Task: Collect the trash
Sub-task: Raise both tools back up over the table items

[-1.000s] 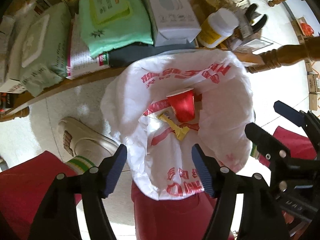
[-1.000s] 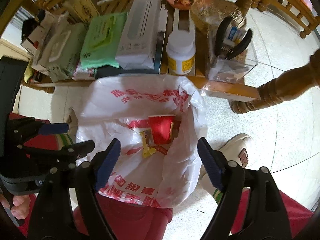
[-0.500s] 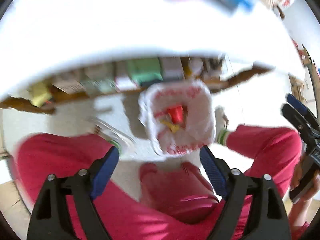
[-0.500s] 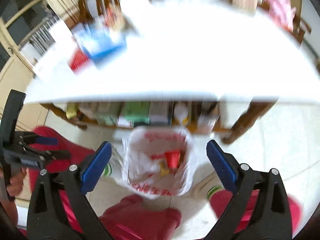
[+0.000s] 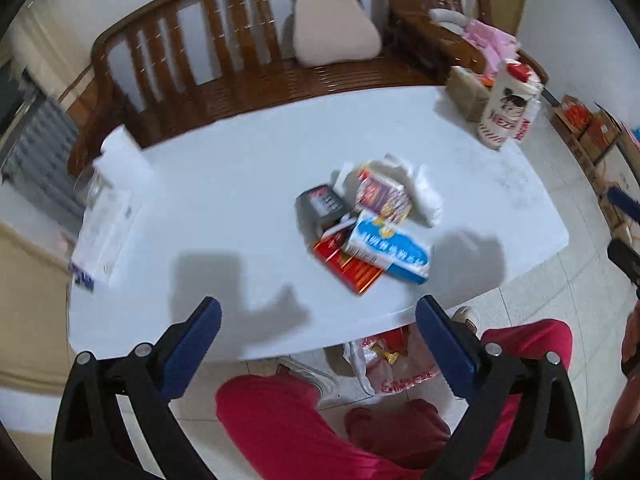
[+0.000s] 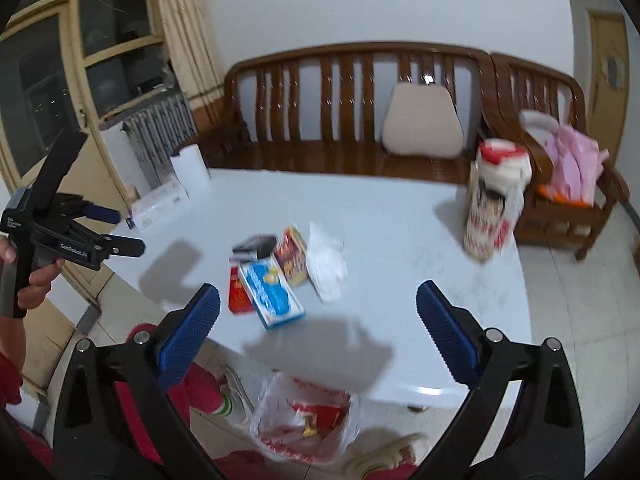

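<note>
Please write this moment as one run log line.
left gripper: open, empty | right gripper: open, empty | pile of crumpled wrappers and boxes: on white table

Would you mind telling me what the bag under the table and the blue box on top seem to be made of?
Bag: thin plastic film, probably; translucent white, crinkled, with red print. Blue box: likely printed cardboard with a slight sheen; flat faces and squared edges, though blur hides detail.

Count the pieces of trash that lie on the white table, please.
5 visible: grey packet, purple-yellow box, white crumpled plastic, red packet, blue-white box, piled mid-table. More may hide beneath.
</note>
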The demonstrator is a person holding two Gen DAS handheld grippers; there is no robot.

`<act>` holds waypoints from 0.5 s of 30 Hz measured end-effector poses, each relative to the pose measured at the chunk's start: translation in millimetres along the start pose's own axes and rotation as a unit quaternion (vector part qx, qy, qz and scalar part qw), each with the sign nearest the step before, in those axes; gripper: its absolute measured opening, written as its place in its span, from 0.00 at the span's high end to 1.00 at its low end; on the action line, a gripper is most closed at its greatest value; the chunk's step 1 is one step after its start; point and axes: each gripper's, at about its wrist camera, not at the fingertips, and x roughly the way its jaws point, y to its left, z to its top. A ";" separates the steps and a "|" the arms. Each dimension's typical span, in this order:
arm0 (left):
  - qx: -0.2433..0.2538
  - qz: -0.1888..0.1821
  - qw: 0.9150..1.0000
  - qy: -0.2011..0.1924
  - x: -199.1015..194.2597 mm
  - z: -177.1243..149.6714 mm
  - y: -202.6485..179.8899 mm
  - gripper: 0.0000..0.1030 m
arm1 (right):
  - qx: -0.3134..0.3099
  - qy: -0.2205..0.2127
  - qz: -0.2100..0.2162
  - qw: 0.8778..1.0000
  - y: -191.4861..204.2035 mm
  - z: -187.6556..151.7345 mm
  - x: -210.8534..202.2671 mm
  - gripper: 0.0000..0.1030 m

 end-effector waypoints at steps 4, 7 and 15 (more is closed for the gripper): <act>0.012 -0.021 1.000 0.011 2.3 25.2 -8.2 0.08 | -0.008 -0.012 0.007 1.000 -6.6 24.9 -3.0 0.06; -0.004 -0.044 0.999 0.022 10.0 40.0 -6.1 0.08 | -0.011 -0.020 0.009 1.000 -10.7 38.5 -0.7 0.06; -0.001 -0.037 0.998 0.055 45.0 72.6 -7.2 0.08 | -0.027 -0.021 0.012 0.999 -19.2 63.0 19.7 0.06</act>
